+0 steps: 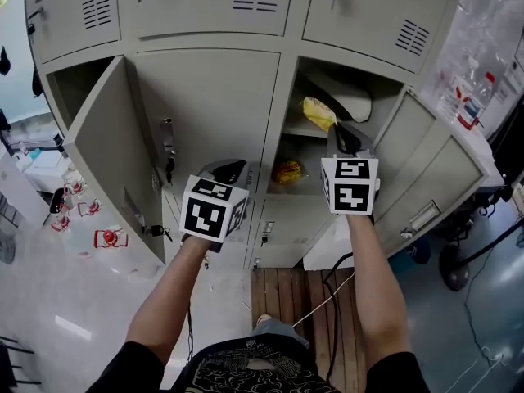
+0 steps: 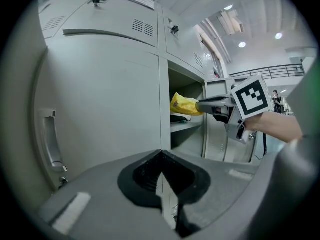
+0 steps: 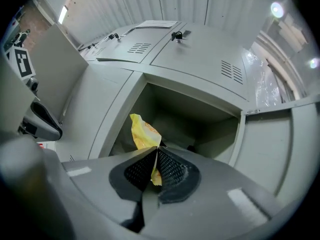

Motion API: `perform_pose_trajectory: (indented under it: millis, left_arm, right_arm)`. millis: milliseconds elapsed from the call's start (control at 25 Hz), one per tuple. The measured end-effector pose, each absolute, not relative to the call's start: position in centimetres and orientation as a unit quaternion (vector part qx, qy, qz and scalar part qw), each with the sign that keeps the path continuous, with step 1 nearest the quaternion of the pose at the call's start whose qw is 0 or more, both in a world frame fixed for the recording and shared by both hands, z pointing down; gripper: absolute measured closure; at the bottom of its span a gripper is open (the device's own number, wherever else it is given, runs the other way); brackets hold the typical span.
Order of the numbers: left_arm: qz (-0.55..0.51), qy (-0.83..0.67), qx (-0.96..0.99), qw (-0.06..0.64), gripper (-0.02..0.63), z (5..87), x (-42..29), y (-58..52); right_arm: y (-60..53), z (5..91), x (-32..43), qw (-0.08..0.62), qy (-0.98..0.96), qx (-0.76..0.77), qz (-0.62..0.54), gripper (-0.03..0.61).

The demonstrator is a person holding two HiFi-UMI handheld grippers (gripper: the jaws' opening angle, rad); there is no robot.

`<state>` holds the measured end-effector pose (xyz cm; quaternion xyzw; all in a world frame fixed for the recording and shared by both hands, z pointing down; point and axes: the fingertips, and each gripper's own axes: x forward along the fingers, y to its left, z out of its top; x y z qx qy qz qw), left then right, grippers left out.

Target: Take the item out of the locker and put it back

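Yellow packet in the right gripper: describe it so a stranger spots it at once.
Find the grey lockers and the open compartment right of centre. At its upper shelf a yellow packet is pinched in the right gripper's shut jaws. The other packet lies loose on the shelf below, and the white bag sits behind it.

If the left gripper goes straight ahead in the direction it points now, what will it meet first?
The left gripper would most likely meet the closed locker door, near its right edge beside the open compartment. Nothing shows between; depth is unclear.
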<state>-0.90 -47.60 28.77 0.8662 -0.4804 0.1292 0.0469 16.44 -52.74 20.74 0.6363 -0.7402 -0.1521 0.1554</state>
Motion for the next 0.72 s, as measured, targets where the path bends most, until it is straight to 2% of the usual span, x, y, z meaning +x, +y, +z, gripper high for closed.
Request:
perform_pose_trajectory:
  millis: [720]
  left_arm:
    - [0.125, -0.418, 0.899, 0.028, 0.614, 30.7, 1.4, -44.3]
  right_arm:
    - [-45.2, 23.2, 19.6, 0.142, -0.692, 0.694, -0.139, 0.555]
